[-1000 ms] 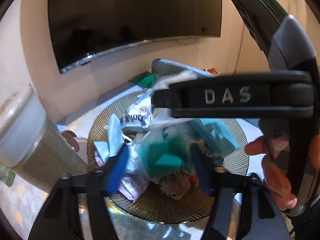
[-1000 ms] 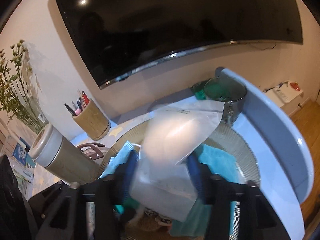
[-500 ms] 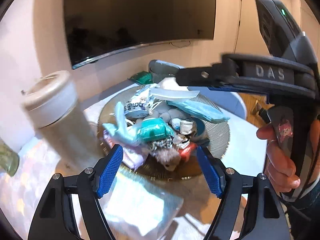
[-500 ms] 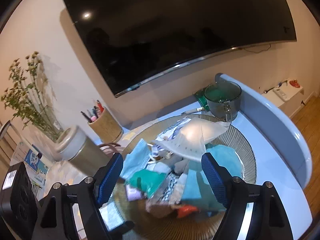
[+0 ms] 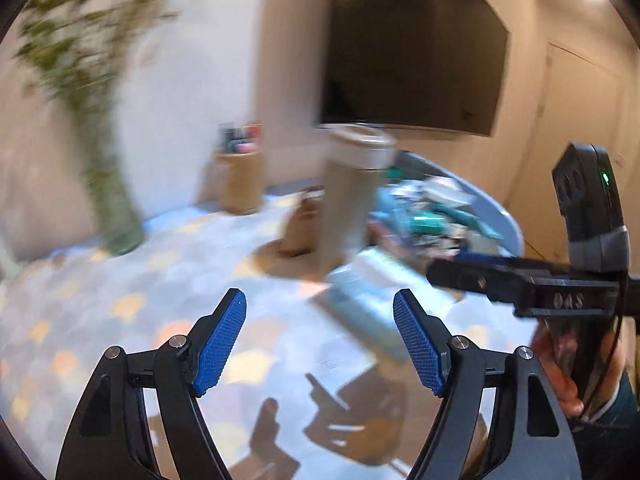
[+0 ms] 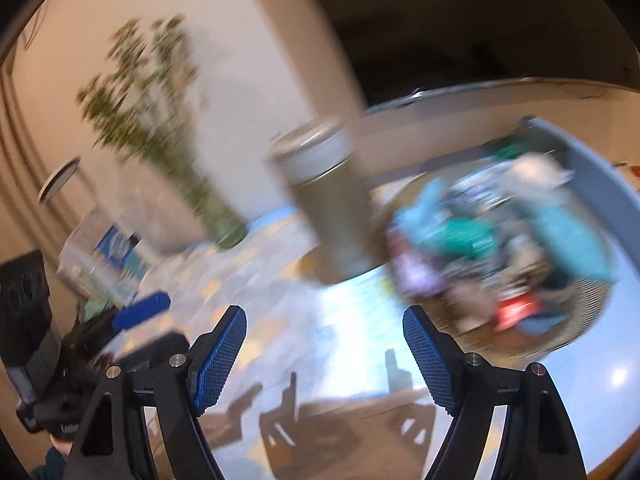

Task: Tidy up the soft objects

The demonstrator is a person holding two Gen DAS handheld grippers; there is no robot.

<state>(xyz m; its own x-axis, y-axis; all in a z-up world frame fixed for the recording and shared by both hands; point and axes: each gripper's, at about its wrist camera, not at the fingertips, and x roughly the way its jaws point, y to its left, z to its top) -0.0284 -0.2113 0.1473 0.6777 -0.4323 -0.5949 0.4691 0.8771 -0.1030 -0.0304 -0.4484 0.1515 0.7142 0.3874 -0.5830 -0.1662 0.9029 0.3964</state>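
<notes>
A pile of soft objects, teal, blue, purple and red cloths and packets, lies on a round ribbed plate. In the left wrist view the pile is far right, behind a tumbler. A pale flat packet lies on the table before the pile. My left gripper is open and empty above the patterned tablecloth. My right gripper is open and empty, left of the plate. Both views are motion-blurred.
A tall grey tumbler with a pale lid stands next to the plate, also in the right wrist view. A pen holder and a vase of green stems stand at the back. A dark screen hangs on the wall.
Both grippers have pulled back and swung left, away from the plate. The clear bags they were shut on a second ago are let go; both jaws stand open.
</notes>
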